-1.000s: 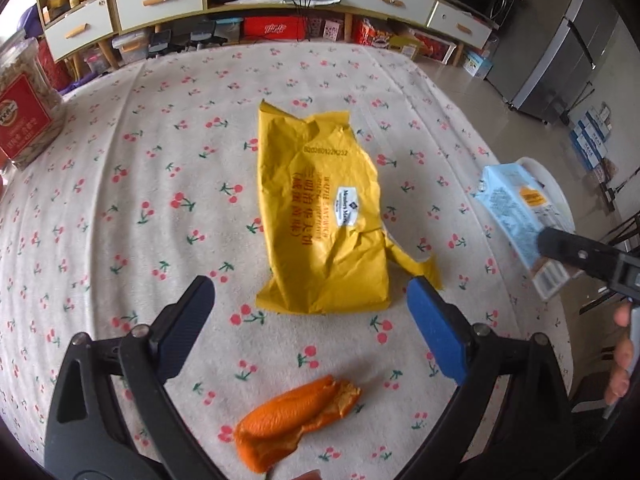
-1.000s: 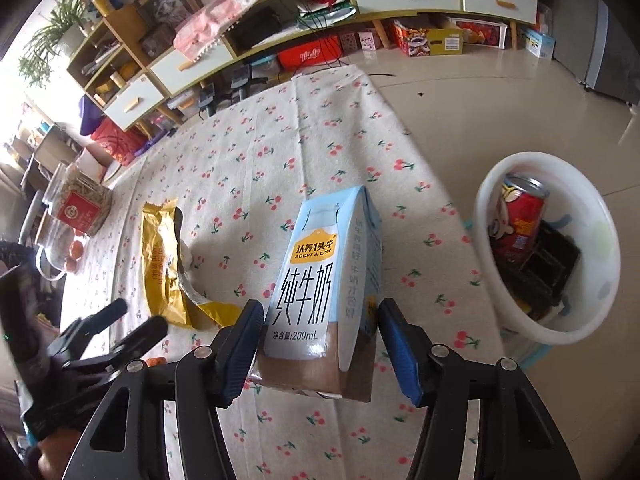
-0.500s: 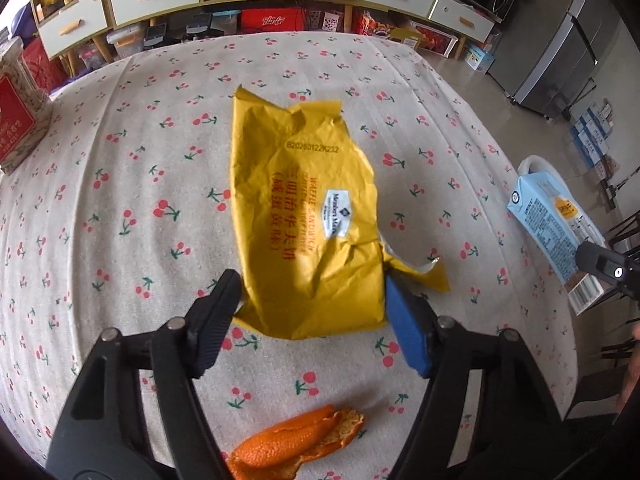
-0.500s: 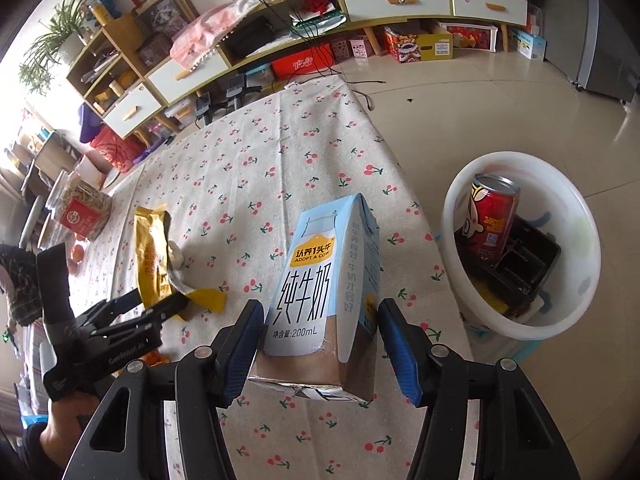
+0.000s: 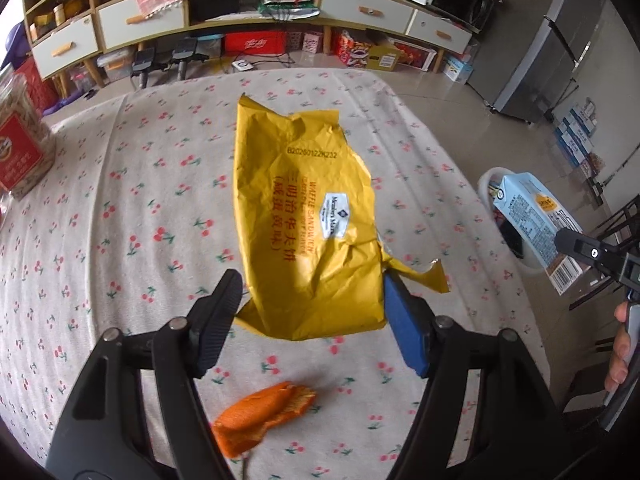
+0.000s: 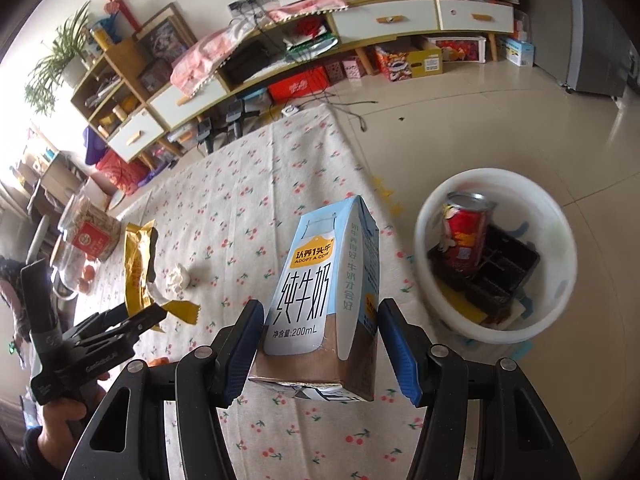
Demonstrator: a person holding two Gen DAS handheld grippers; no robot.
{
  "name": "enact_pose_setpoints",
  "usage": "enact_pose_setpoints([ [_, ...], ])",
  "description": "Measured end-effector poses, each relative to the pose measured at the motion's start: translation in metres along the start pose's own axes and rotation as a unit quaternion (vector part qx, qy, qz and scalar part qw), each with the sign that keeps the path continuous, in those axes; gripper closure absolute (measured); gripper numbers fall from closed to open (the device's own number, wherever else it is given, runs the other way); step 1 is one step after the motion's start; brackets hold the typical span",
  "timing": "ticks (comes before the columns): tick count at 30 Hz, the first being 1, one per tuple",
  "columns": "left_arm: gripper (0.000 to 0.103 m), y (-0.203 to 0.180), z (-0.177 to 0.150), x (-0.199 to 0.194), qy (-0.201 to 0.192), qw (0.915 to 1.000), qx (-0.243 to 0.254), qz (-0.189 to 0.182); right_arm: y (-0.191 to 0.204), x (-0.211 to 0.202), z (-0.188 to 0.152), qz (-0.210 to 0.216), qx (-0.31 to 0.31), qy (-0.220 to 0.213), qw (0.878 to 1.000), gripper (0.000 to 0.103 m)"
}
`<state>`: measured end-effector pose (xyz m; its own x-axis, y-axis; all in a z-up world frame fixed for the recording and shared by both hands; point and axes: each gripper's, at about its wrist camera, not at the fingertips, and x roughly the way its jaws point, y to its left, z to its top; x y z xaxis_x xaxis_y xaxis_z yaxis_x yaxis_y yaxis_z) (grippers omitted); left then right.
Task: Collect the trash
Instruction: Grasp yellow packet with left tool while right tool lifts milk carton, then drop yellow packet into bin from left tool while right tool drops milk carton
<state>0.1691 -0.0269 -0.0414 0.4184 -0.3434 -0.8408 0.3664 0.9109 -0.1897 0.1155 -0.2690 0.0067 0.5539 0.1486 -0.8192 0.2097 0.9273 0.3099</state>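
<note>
My left gripper point(image 5: 312, 304) is shut on the near end of a crumpled yellow snack wrapper point(image 5: 308, 216) and holds it lifted above the cherry-print tablecloth point(image 5: 120, 200). An orange peel point(image 5: 260, 416) lies on the cloth just below it. My right gripper point(image 6: 320, 336) is shut on a light-blue 200 mL milk carton point(image 6: 324, 292), held upright above the table's right edge. A white trash bin point(image 6: 496, 252) on the floor to the right holds a red can point(image 6: 464, 236) and black trays. The carton also shows in the left wrist view point(image 5: 536, 224).
A crumpled white tissue point(image 6: 178, 278) lies on the cloth beside the wrapper. A clear jar with a red label point(image 5: 20, 148) stands at the table's far left. A low shelf unit with drawers point(image 5: 240, 16) lines the far wall; a chair point(image 5: 612, 232) stands at the right.
My left gripper closed in on the yellow wrapper, gripped its near end and raised it off the cloth. My right gripper carried the milk carton up and toward the bin side.
</note>
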Motion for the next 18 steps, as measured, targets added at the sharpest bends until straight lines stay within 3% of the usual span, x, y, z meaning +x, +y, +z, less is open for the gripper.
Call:
enact_pose_setpoints([
  [8,0.032,-0.053,0.012,0.003,-0.003,0.9989,0.041,-0.024,-0.046,-0.024,-0.002,-0.011,0.043,-0.023,0.999,0.043],
  [18,0.032,-0.13,0.023,0.023,0.007,0.9943,0.093,-0.052,-0.131,-0.054,-0.011,-0.043,0.108,-0.043,0.992,0.043],
])
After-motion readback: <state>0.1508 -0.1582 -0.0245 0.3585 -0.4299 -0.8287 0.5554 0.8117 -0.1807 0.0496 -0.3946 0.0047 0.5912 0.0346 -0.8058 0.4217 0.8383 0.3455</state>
